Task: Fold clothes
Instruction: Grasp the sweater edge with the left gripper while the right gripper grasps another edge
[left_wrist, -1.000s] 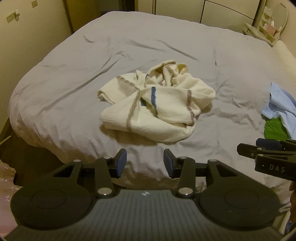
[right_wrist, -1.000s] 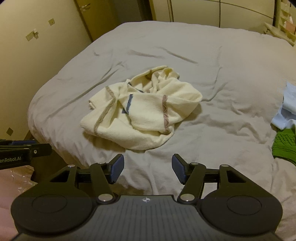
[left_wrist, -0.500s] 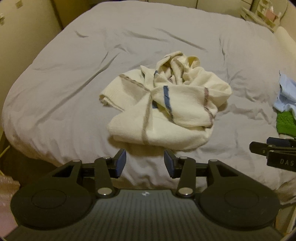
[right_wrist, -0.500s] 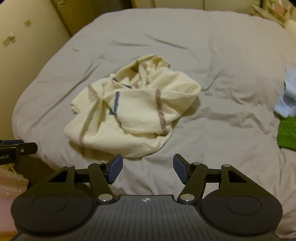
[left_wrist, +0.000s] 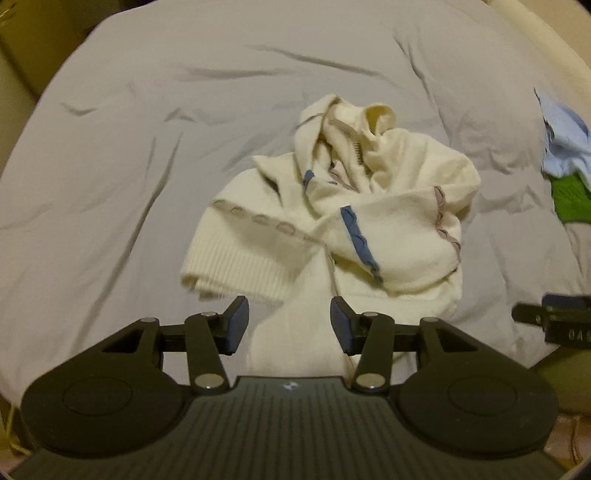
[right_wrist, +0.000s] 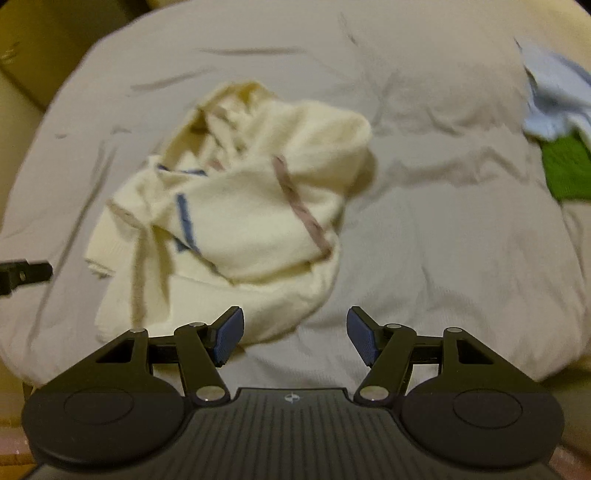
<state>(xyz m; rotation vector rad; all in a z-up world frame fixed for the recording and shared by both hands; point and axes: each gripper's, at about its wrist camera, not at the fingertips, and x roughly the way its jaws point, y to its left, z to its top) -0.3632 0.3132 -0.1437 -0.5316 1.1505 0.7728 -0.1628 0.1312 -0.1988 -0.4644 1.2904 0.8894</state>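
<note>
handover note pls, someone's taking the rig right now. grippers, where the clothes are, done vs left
Left gripper: jaws opening, nothing pinched; it hangs over the near edge of the cream sweater.
Right gripper: open, empty, over the bedcover beside the sweater's near right corner.
Sweater: crumpled in a heap mid-bed, ribbed hem toward the left gripper.
Light blue garment and green garment: piled at the bed's right edge, untouched.
Done: nothing folded.
Left: grab the sweater, spread it flat, fold; then the other two.

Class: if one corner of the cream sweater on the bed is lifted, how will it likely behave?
The sweater lies crumpled in soft folds, so it would probably droop and unfurl, not hold shape. Its knit looks thick, so likely weighty for cloth. The ribbed hem should grip well.
</note>
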